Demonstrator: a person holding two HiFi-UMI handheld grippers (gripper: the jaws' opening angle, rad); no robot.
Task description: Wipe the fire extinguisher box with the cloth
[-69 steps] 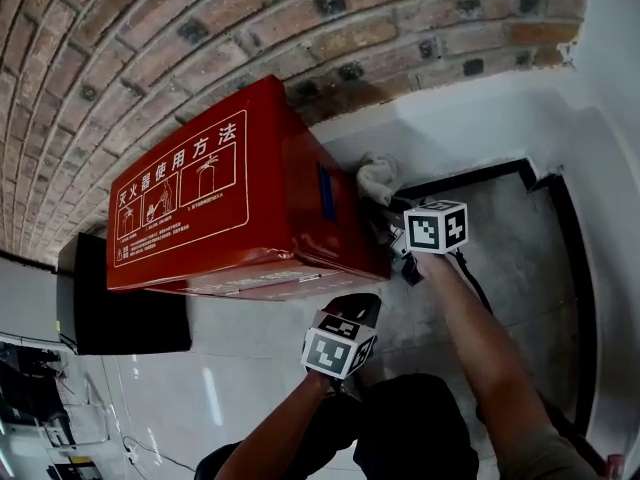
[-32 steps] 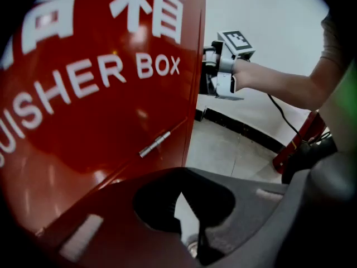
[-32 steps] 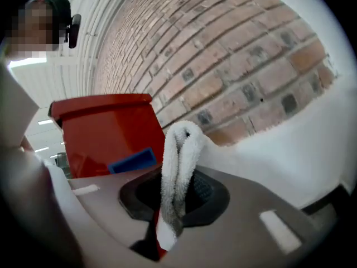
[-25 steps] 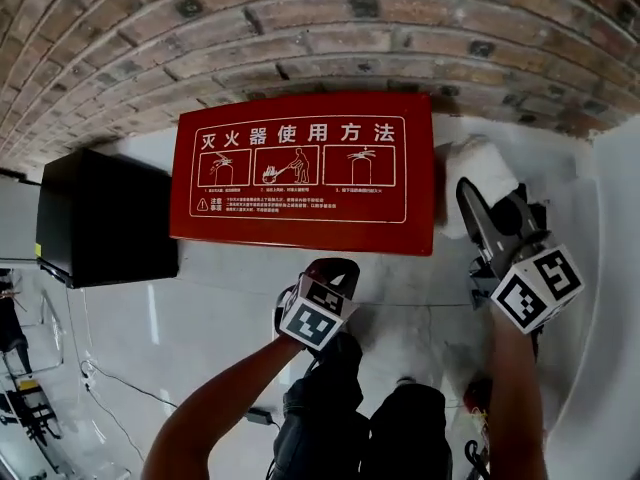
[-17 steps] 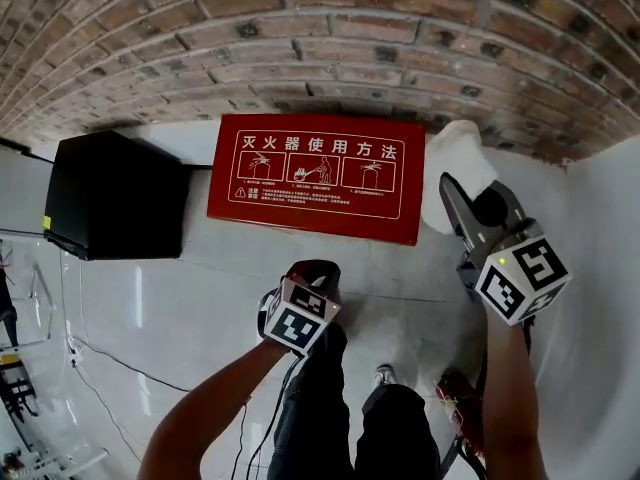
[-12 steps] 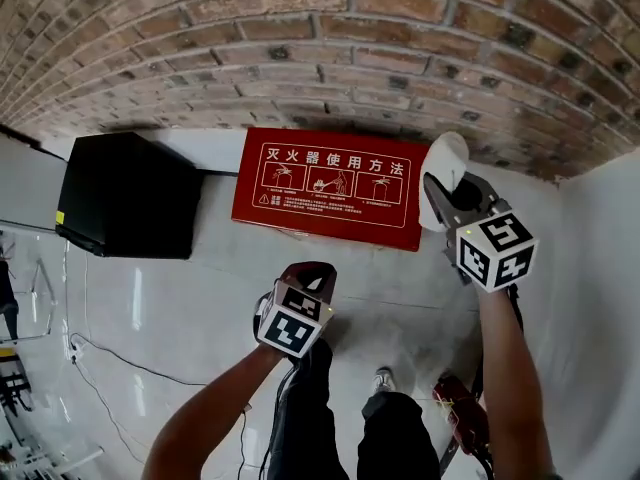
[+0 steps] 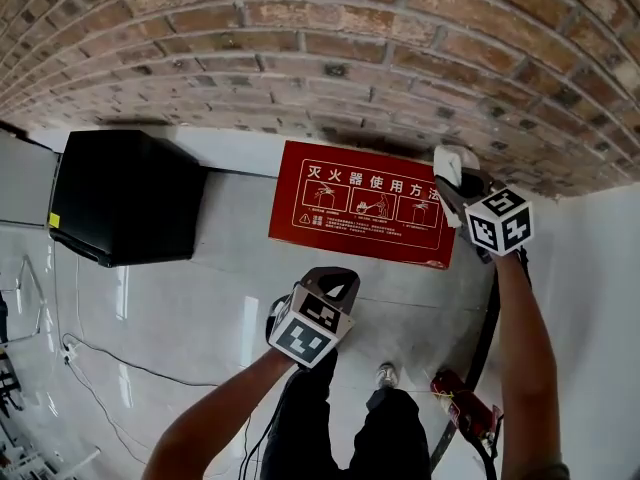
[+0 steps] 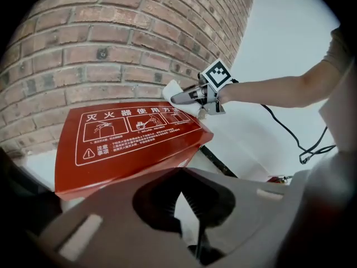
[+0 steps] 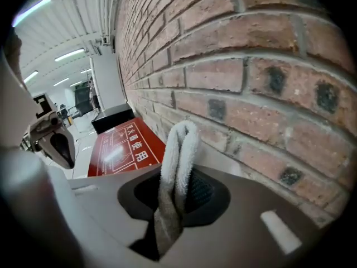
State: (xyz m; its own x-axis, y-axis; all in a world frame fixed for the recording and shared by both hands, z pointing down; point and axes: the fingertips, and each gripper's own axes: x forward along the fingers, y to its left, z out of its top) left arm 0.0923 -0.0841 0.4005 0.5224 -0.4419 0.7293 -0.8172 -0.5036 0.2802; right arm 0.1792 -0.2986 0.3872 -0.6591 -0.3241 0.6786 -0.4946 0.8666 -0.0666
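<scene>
Red fire extinguisher box [image 7: 365,203] lies on the pale floor against the brick wall [image 7: 300,48], at about 1 o'clock from the middle of the head view. A black cabinet [image 7: 125,208] stands apart at its 9 o'clock.

Right gripper [image 7: 455,183] is at the box's 3 o'clock end, near the corner by the wall. Its tongs are clamped on the white cloth [image 7: 448,161]. The right gripper view shows a folded strip of cloth [image 9: 178,166] pinched between the pads. The jaws have just been opening a touch, but the cloth stays between them. The fold sticks out towards the wall, with the box lid [image 9: 120,147] at its 9 o'clock. Can't tell whether the cloth touches the box; it looks raised just off the corner.

Left gripper [image 7: 335,276] hangs well apart at the box's 6 o'clock, over the floor. Its tongs are together with nothing in them [image 8: 179,177], so it takes no part in the wiping.

Progress, as a judgement: the cloth is in hand and at the box. The printed lid [image 8: 128,138] shows no streaks or damp marks, so what has been wiped can't be told. Most likely the lid and the front face are left to wipe.
</scene>
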